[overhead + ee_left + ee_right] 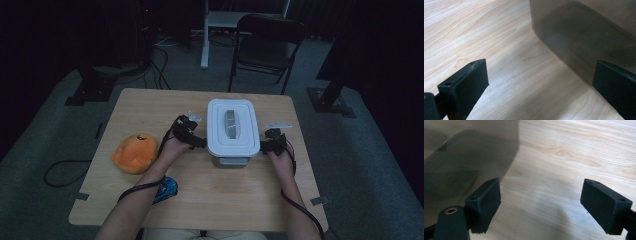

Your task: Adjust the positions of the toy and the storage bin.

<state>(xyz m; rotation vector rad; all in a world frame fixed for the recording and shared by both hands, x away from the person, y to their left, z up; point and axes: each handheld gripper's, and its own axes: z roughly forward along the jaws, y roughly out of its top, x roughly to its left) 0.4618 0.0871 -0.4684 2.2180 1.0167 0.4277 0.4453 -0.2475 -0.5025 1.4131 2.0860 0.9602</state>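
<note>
A grey see-through box with a white lid (233,125) stands in the middle of the wooden table (150,105). My left gripper (198,142) is at the box's left side, low near its front corner. In the left gripper view the left gripper (541,72) is open, the box's smoky wall (584,40) just ahead by its right jaw and bare wood between the jaws. My right gripper (268,145) sits at the box's right side. In the right gripper view the right gripper (540,190) stands wide open, with the box wall (469,152) beside its left jaw and nothing between the pads.
An orange plush toy (134,152) lies at the table's left. A blue object (167,189) rests under my left forearm. A small clear piece (194,117) and a small white piece (278,125) lie on either side of the box. A folding chair (267,45) stands beyond the table.
</note>
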